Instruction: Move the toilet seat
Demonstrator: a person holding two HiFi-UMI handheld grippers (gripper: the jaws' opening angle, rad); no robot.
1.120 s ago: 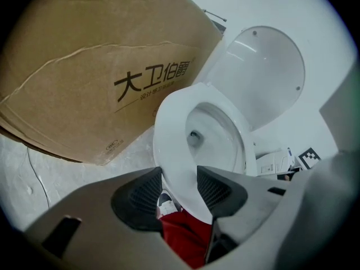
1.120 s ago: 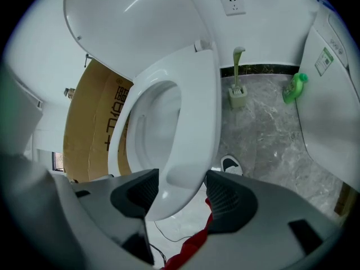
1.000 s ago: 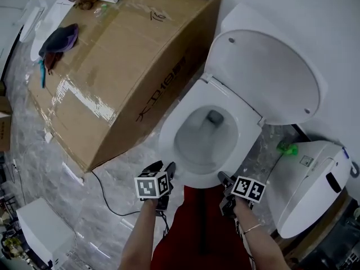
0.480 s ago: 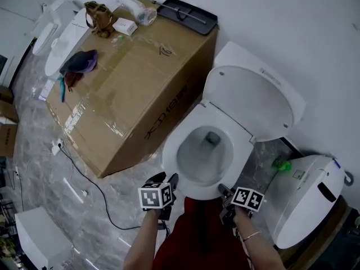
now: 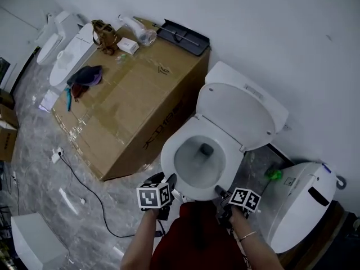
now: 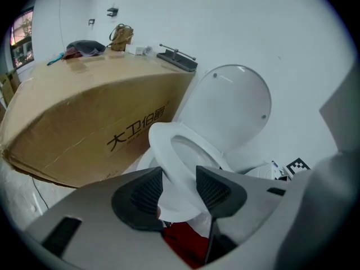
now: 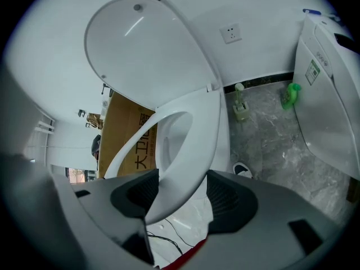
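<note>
Two grippers: we've got one in each hand, both on the front rim of the toilet seat (image 5: 167, 163), the end nearest us.
Cardboard box (image 5: 129, 94): big one lying on the marble floor (image 5: 84, 207) left of the toilet, one corner just beside the bowl (image 6: 142, 162), with bits and bobs scattered on top.
Left gripper (image 6: 180, 189): jaws pinching the seat's front-left rim, white plastic right up against both ribbed pads.
Toilet seat: just the ring, joined at the back. In both our gripper views its front end sits tilted up off the bowl.
Right gripper (image 7: 183, 196): same deal on the front-right rim, jaws closed onto the seat.
Lid (image 5: 236, 111): up, leaning back toward the white wall (image 5: 281, 38).
Green thing (image 5: 274, 174): on the floor right of the bowl, we can't tell what it is.
Second toilet (image 5: 298, 201): far right, past the green thing, well apart from our grippers.
</note>
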